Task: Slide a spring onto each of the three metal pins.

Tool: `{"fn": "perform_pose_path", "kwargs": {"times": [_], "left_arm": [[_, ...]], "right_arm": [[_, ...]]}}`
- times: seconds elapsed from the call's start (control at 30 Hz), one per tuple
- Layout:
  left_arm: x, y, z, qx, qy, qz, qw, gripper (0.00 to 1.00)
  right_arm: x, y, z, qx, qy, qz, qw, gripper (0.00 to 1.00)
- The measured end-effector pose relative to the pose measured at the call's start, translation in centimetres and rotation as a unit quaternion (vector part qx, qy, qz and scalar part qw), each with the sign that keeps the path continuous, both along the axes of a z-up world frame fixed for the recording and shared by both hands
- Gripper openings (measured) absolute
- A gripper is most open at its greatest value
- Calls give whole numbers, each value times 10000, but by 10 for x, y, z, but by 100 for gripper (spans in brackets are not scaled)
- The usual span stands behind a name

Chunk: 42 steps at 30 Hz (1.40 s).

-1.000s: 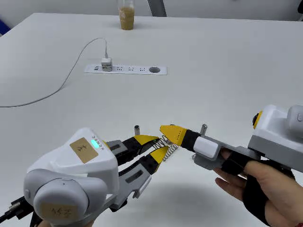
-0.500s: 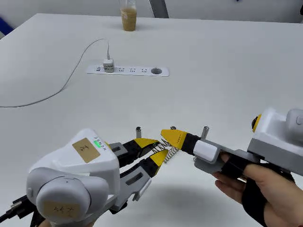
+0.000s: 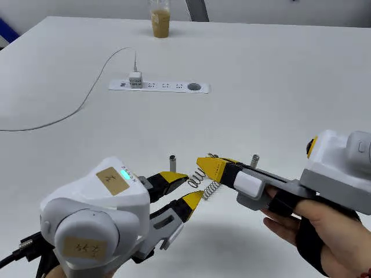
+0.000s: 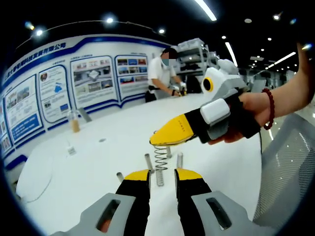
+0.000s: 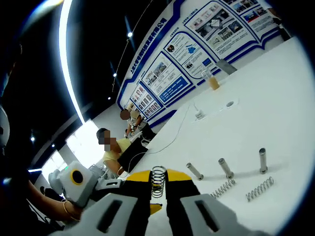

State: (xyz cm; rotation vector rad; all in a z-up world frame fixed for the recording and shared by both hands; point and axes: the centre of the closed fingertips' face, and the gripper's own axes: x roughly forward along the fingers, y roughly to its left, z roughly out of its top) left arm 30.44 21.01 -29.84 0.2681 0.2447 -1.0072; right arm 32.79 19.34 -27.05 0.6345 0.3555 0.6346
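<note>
Right tongs (image 4: 160, 140): yellow wedge tips, clenched on a coiled wire spring (image 4: 161, 164) that I see hanging below them.
Left tongs (image 3: 184, 186): yellow-and-black tips released, spread either side of the spring's lower end.
Pins (image 5: 225, 168): three smooth metal cylinders, upright on the white worktop (image 3: 261, 87), all bare.
Loose springs (image 5: 260, 188): two, lying beside the pins.
Right hand (image 3: 307, 223): black-gloved, wrapped round the grip, tongs aimed leftward.

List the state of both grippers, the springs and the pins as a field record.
left gripper: open, holds nothing
right gripper: shut on held spring
pins: three, upright, all bare
loose springs: two, lying on table near pins
task progress: no spring on a pin yet
</note>
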Motion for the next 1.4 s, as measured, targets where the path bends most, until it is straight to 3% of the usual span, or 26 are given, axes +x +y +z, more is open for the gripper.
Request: {"fn": "perform_pose_path", "kwargs": {"times": [0.2,0.4,0.57,0.87,1.23,1.4], "left_arm": [[0,6,-7,79,188,144,9997,28],[-1,12,-15,217,283,206,9992,34],[-1,14,-17,169,367,235,9989,39],[-2,15,-23,237,395,240,9986,46],[0,16,-28,274,412,279,9984,53],[-1,16,-31,309,438,268,9982,57]], "right_arm": [[6,0,0,-111,-59,-58,9999,11],[14,5,-1,-481,-220,-58,9986,11],[22,8,-3,-789,-378,-48,9962,11],[40,11,2,-1052,-835,-147,9908,11],[60,11,-5,-1233,-941,-251,9876,11],[69,14,-8,-1463,-1041,-250,9834,11]]}}
